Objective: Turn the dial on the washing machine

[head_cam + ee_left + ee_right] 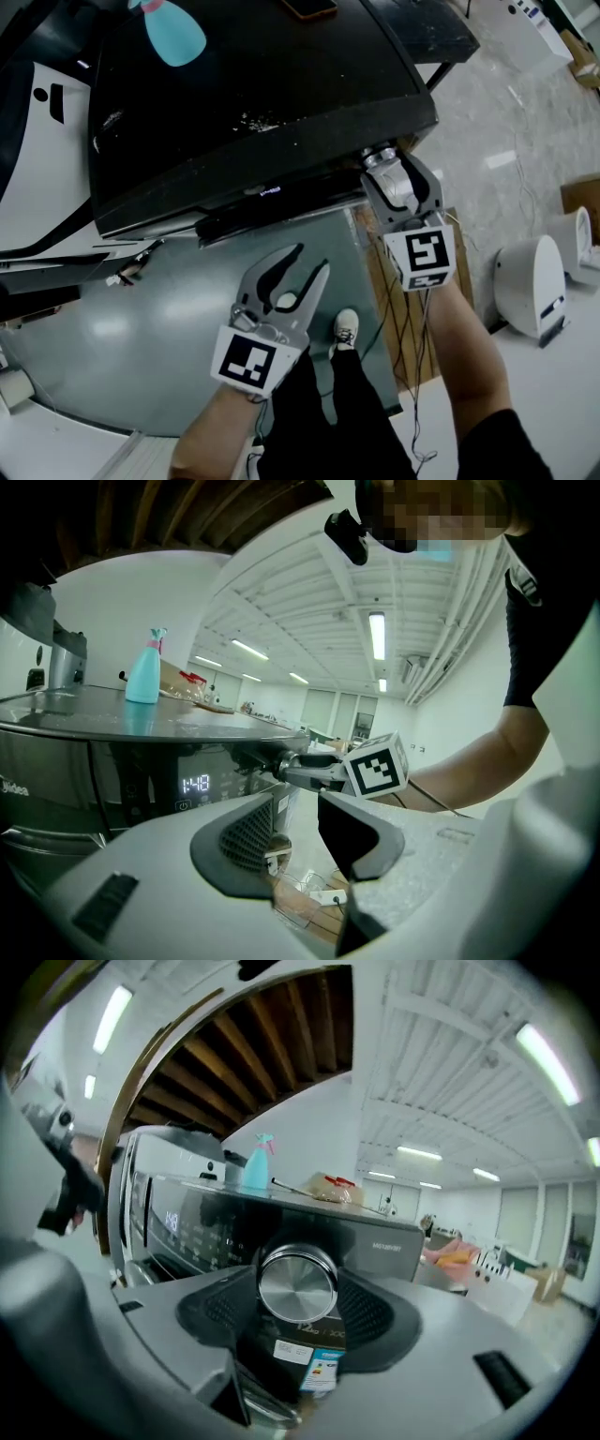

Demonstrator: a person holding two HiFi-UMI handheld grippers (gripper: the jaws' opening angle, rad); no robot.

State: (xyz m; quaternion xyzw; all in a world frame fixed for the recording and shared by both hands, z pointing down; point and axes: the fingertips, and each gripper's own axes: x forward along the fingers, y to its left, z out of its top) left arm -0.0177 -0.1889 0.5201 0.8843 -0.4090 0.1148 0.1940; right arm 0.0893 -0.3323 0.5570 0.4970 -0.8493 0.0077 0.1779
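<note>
Right gripper (pixel 298 1290) clasps the dial (pixel 297 1279); left gripper (pixel 298 810) gapes empty
Grip looks set; next I roll my wrist, keeping the pads from slipping

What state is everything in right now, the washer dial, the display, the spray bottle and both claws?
right claw, jaws around the dial; whether they press it, cannot tell
dial, between the right claw's pads
left claw, open, empty
display, lit, showing 1:48
spray bottle, upright on the washing machine
</note>
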